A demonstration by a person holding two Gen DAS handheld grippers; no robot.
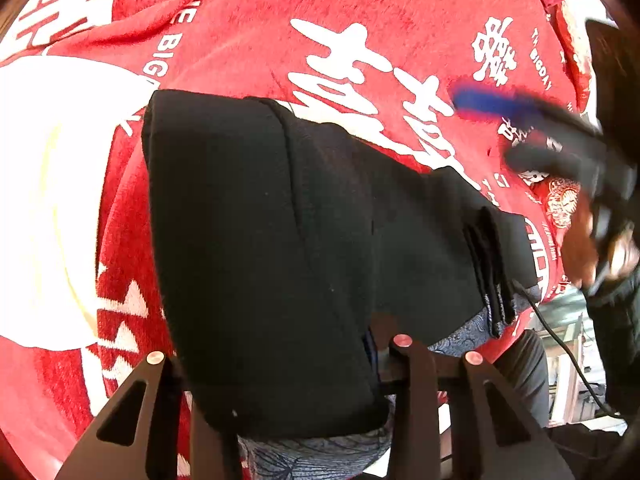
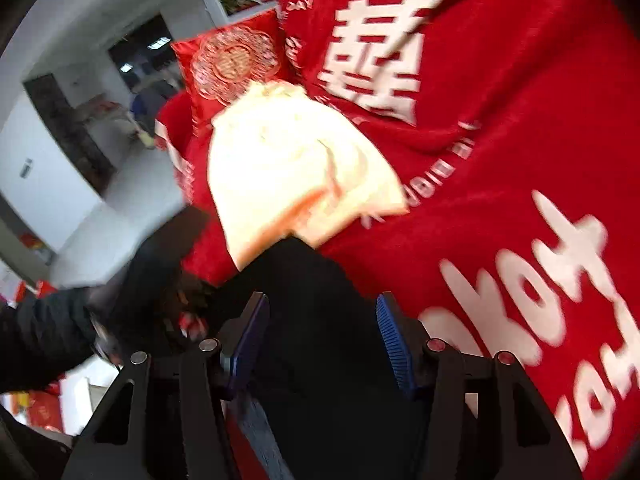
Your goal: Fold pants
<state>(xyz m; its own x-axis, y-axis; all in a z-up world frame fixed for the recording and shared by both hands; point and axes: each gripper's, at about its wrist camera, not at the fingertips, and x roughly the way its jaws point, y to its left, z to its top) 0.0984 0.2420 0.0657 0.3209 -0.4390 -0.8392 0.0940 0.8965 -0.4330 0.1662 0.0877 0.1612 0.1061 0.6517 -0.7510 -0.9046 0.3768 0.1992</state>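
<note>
pants: the black pants [image 1: 280, 248] sit in the middle of my left wrist view, already doubled over into a thick slab on the red blanket [image 1: 248, 20]. The stacked hems point toward the right edge of the frame, and a grey patterned lining peeks out along the bottom.

left tongs: my left gripper [image 1: 280, 408] is at the bottom centre of that view, with the near edge of the pants lying right over the fingers. The cloth hides the tips, so I honestly can't tell if they're pinching it or just sitting under it.

right tongs: in the right wrist view my right gripper [image 2: 320, 344] is at the bottom centre, blue pads standing well apart. Black fabric runs between them but the pads aren't pressing on it, so nothing's held. In the left view the same tongs show up blurry at the right edge, above the blanket.

other stuff: a cream cloth [image 2: 288, 160] lies on the blanket just past the pants, upper middle of the right view, with a red cushion [image 2: 228, 60] behind it.

step in hand, my guess: getting a grip for the next fold.

how to do it well: grab all layers at the corner, not just the top one, and bite deep enough that the lining comes along. Lift both ends level, carry the edge straight over, and keep clear of the cream cloth so it doesn't get dragged in.
</note>
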